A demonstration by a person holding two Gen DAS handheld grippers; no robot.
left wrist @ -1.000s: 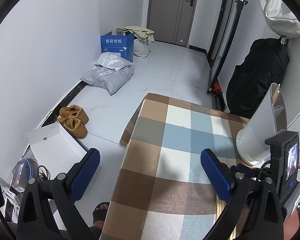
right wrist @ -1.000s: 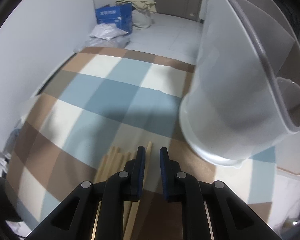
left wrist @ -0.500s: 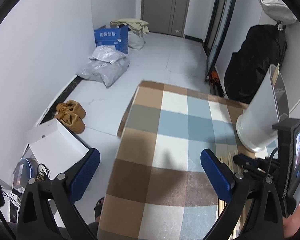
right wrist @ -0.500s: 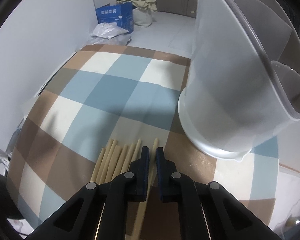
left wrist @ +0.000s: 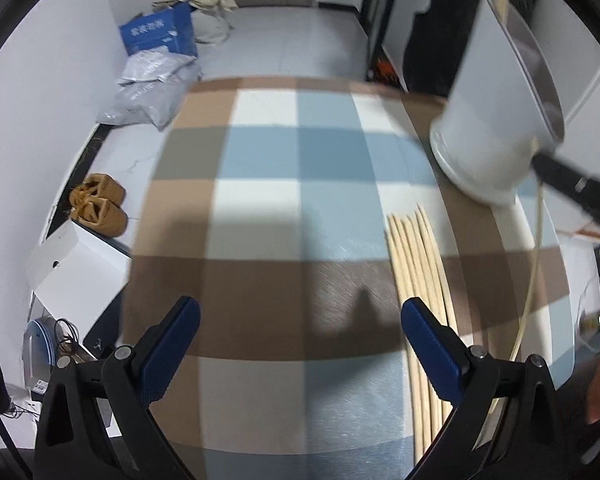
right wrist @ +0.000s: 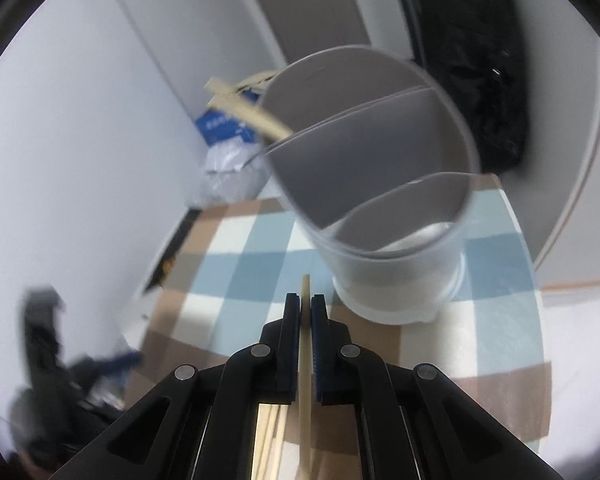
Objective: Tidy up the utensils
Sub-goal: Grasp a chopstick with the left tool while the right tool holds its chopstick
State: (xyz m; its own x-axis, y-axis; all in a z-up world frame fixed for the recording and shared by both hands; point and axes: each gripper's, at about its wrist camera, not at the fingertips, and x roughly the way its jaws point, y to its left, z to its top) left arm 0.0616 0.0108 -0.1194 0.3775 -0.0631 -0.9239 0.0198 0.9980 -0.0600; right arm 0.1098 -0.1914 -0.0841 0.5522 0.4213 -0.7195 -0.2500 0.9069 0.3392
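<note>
Chopsticks (left wrist: 418, 280) lie in a tight bundle along the right side of a checked tablecloth (left wrist: 292, 184), their tips pointing toward the far right corner. That cloth, in brown, blue and white squares, covers the whole tabletop. At its far right corner stands a white holder (right wrist: 384, 248) with curved dividers inside; two chopsticks (right wrist: 236, 106) already lean out of its rearmost compartment. The left gripper (left wrist: 300, 344) hangs above the near edge with its blue pads spread wide and nothing between them. The right gripper (right wrist: 306, 308) has its fingers pressed together on a single chopstick (right wrist: 305, 344), held clear of the cloth just short of the holder.
</note>
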